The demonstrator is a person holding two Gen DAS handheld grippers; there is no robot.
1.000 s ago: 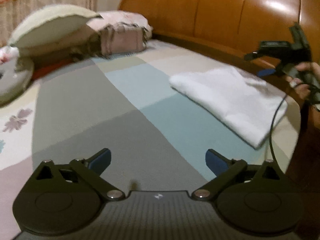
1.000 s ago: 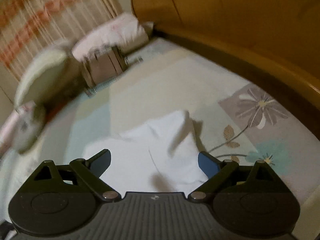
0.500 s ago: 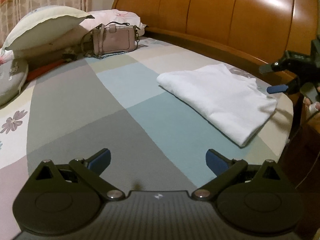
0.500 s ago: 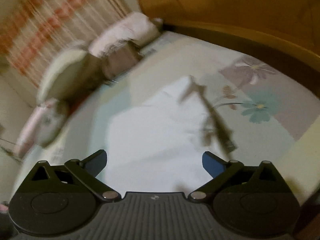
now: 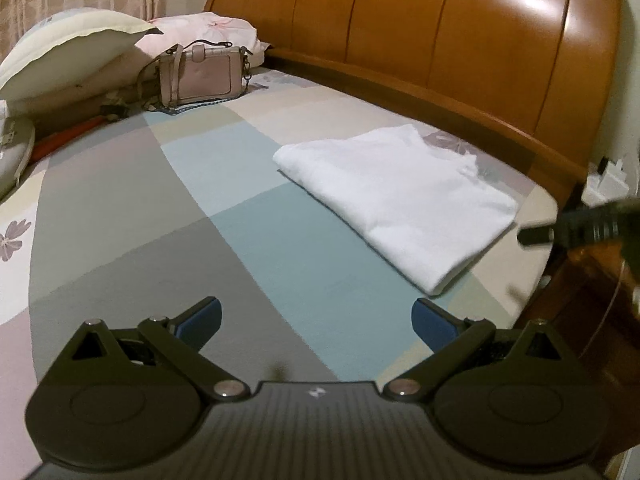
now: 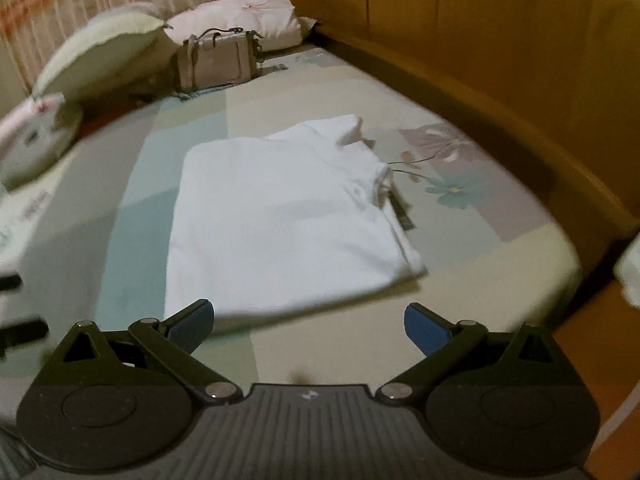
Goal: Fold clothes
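A white garment [image 5: 400, 196] lies folded into a flat rectangle on the bed, close to the headboard and the bed's right edge. In the right wrist view the same garment [image 6: 280, 216] fills the middle, its collar end toward the headboard. My left gripper [image 5: 316, 318] hovers open over the bedsheet, well short of the garment, nothing between its blue pads. My right gripper [image 6: 306, 322] is open too, just in front of the garment's near edge, holding nothing. A blurred dark part of the right tool [image 5: 580, 228] shows at the left wrist view's right edge.
A patchwork bedsheet [image 5: 160, 216] covers the bed. A pink handbag [image 5: 200, 74] and pillows [image 5: 72, 48] sit at the far end. The wooden headboard [image 5: 440, 40] runs along the back and right. The bed's edge drops off at right [image 5: 552, 280].
The right gripper has let go of the garment and pulled back toward the bed's edge; the garment now lies flat and folded. The left gripper has stayed open and shifted slightly.
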